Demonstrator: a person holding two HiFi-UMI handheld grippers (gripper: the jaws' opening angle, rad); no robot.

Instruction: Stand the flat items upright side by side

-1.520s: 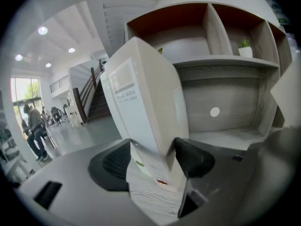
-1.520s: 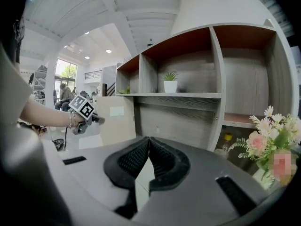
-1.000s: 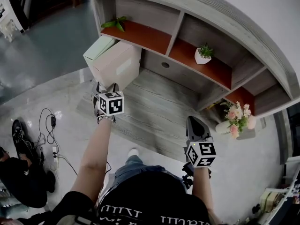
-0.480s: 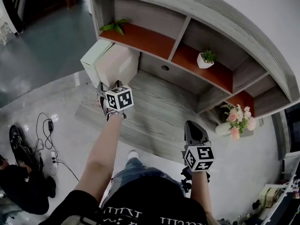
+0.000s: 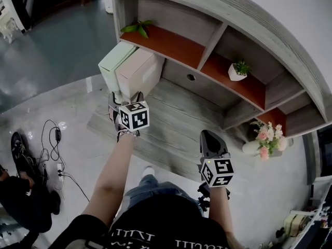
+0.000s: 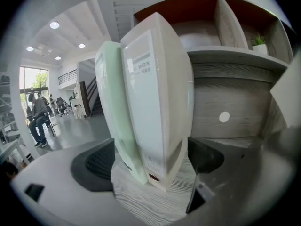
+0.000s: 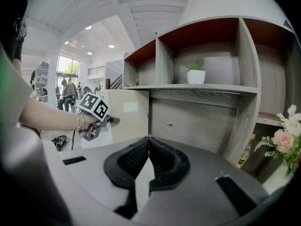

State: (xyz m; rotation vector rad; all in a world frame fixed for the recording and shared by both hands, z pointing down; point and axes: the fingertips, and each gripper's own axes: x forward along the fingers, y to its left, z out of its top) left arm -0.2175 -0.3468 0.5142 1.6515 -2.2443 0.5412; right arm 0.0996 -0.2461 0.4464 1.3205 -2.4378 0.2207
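- Right, you're at the letting-go step: your left gripper (image 5: 126,97) has just been opening. Its jaws now stand wide on either side of two file boxes, and neither pad presses on them.
- Both boxes sit between those jaws. The pale green file box (image 5: 115,61) is on the outer side, and the beige file box (image 5: 141,71) is beside it on the shelf-unit side.
- Seen from the left gripper view, the two stand upright on their narrow ends with their broad faces touching. A thin gap shows between each pad and the box nearest it.
- They rest at the left end of the grey wood-grain ledge (image 5: 176,119), just in front of the left cubby of the shelf unit (image 5: 207,40), where some green leaves (image 5: 137,27) lie.
- Your right gripper (image 5: 208,136) is closed tight with nothing between its jaws. It hangs over the near edge of the ledge, well apart from the boxes.
- From how things lie, the standing-up looks done for these two. I can see no other flat item waiting.
- Next, draw the left gripper straight back along its own line and keep the jaws as wide as they are. The boxes are tall on small footprints, so a pad brushing a side could tip one.
- Keep clear of the potted plant (image 5: 237,71) and the flower vase (image 5: 263,139) further right; neither is in your way now.
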